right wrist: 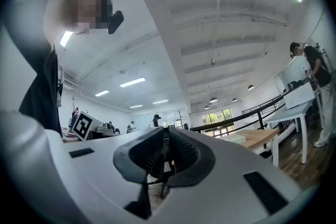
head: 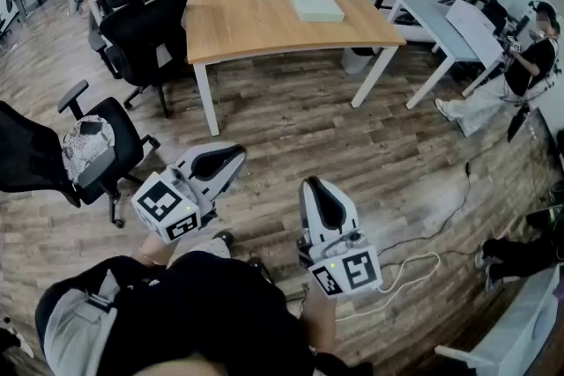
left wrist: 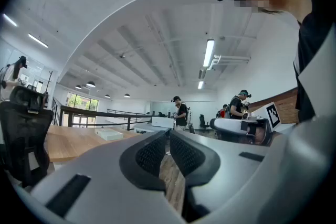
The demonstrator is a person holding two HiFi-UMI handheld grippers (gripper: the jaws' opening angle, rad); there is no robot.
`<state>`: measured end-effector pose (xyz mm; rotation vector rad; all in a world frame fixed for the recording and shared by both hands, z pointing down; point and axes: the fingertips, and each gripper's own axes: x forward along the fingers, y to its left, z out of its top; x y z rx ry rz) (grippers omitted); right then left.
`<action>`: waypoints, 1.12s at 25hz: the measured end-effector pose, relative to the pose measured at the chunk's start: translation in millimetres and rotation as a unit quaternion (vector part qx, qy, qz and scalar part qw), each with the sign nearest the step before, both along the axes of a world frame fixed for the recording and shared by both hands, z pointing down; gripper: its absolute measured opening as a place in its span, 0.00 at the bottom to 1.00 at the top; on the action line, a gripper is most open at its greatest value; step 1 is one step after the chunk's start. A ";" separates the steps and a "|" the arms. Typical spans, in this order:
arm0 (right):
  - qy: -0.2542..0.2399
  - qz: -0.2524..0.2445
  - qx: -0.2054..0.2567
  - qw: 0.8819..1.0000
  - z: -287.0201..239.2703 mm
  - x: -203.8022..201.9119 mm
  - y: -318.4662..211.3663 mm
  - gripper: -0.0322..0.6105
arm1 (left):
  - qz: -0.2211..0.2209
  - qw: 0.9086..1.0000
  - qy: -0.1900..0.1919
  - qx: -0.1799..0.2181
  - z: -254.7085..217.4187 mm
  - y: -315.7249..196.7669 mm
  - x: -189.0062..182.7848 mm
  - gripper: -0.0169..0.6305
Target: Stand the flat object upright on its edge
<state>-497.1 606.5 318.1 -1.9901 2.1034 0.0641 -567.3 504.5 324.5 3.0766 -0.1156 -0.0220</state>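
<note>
**Both hand-held grippers closed and empty; the flat box lies on the counter**

You are standing on a wooden floor [head: 335,136], well back from the wooden counter [head: 256,26] ahead of you. One black office chair [head: 145,22] sits just beside the counter's left end. A second chair [head: 53,150] stands nearer to you on your left.

The flat pale box [head: 315,3] lies on its broad face toward the far right part of the counter. Nothing touches it, and it is not on its edge.

A white cable [head: 414,267] loops across the floor on your right.

You hold your left hand-held gripper [head: 233,156] low in front of your body, angled toward the counter. Its jaws are pressed together with nothing between them. Your right hand-held gripper [head: 315,187] is near it but not touching, and its jaws are also brought together on nothing. Both are well apart from the box and the counter.
</note>
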 end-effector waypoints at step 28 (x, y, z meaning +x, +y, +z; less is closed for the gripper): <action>-0.006 0.002 -0.018 1.000 17.8 31.6 -7.7 0.12 | 0.000 1.000 -0.002 -0.022 16.7 -13.0 27.5 0.08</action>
